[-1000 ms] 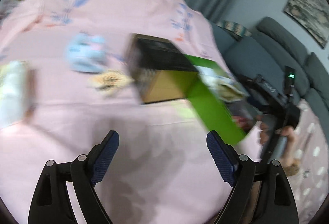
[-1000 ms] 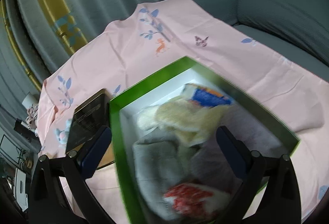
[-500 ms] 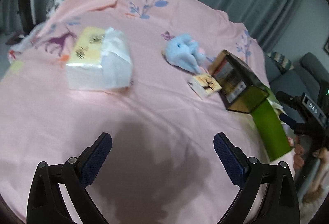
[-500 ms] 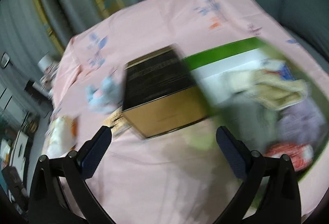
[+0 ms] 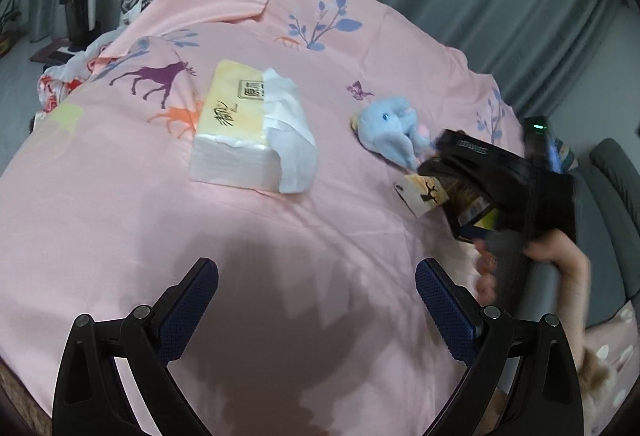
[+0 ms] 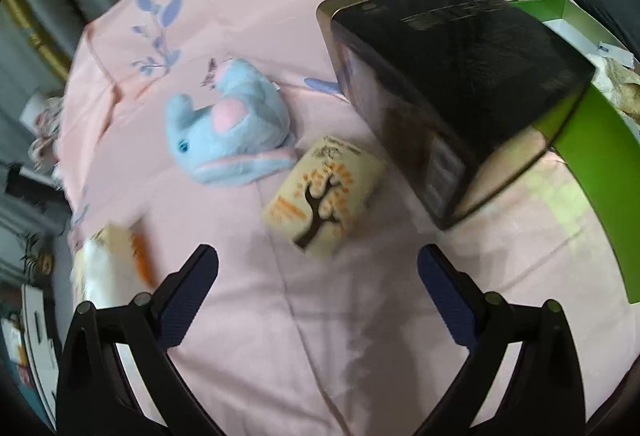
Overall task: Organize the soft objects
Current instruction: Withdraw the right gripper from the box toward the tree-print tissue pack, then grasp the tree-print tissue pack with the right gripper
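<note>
Both tongs, left and right, stood wide and empty. The plush elephant lay beside the tissue pack, near the green box. Risk: 1 hasty reach could pinch the pink cloth or knock the black box.

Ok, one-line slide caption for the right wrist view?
Open hand-held gripper above tree-print tissue pack, beside blue plush elephant.

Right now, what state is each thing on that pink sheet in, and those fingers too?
Tissue pack: torn open, tissue spilling out.
Blue plush elephant: lying on its side, untouched.
Small tree-print pack: flat, sealed.
Black box: closed.
Green box: open, soft things inside.
Left gripper: fingers wide, empty.
Right gripper: fingers wide, empty.
</note>
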A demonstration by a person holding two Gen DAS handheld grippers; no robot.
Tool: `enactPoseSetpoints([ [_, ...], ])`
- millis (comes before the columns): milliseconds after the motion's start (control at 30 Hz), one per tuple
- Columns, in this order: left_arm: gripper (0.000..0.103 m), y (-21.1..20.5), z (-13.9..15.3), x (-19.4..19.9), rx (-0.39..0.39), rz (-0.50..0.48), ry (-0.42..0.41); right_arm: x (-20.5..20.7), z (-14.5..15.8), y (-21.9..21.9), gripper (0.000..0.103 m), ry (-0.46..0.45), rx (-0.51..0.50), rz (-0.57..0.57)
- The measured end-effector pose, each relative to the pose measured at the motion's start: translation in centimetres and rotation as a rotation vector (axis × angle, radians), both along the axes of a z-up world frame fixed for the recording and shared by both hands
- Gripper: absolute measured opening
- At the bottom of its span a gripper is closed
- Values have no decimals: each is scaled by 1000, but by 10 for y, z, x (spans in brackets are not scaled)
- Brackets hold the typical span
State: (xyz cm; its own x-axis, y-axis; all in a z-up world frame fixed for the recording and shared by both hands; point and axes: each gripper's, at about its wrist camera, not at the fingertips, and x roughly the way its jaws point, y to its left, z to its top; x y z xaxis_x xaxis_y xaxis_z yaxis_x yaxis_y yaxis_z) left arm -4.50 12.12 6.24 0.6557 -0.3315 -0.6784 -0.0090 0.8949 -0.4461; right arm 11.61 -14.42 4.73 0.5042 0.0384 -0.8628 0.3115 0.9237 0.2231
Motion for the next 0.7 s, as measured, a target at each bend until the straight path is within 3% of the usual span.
enactPoseSetpoints([
  [133,99,2,0,3,-18,3,12,17,-7,4,90,-12,-51,-78],
  [200,99,4,0,5,-31,0,15,24,-11,4,84,-4,-58,-86],
  [267,99,5,0,7,-54,-15,15,28,-16,4,68,13,-55,-71],
  [333,99,8,0,8,-106,-32,21,29,-17,5,66,10,-60,-53],
  [500,99,4,0,9,-60,-13,9,4,-7,5,63,-23,-40,108],
  [600,99,0,-1,8,-73,-29,15,-20,-1,12,63,-30,-55,225],
  [700,99,-6,1,6,-32,-34,3,-42,5,14,63,-7,10,353],
])
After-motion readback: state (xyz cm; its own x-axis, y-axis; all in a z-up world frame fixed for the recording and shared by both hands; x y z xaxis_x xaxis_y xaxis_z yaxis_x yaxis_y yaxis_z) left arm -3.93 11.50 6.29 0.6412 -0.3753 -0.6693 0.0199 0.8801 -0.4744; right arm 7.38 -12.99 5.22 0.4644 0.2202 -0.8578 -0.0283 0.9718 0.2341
